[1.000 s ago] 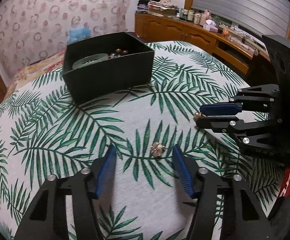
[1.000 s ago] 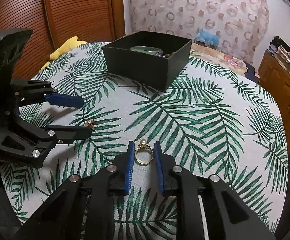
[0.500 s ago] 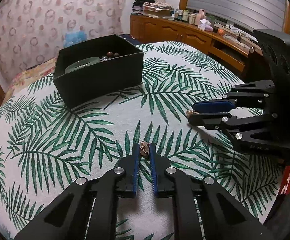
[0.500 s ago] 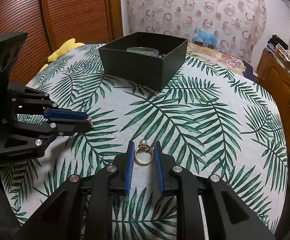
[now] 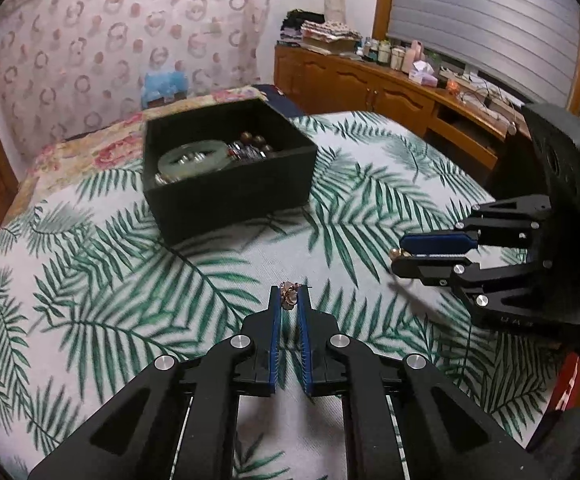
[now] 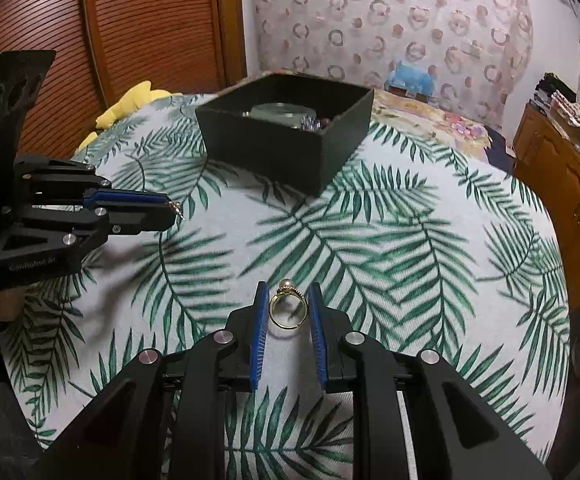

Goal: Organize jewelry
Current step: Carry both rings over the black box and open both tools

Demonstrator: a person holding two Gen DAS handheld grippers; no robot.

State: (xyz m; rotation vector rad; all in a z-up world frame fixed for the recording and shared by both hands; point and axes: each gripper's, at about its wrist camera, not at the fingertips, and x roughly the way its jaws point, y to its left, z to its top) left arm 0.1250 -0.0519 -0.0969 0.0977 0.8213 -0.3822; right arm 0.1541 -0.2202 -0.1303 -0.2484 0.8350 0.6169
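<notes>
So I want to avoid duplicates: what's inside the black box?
Inside the black box lie a pale green bangle, brown beads and small shiny pieces. The near wall and bangle hide the rest.

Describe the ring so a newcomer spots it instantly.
On the palm-leaf cloth, in front of the black box, find the right gripper. The gold ring sits between its fingers; only it has a pearl on top.

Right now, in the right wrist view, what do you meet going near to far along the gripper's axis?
right gripper → gold pearl ring between its fingers → bare stretch of palm-leaf tablecloth → black jewelry box → circle-patterned wall.
</notes>
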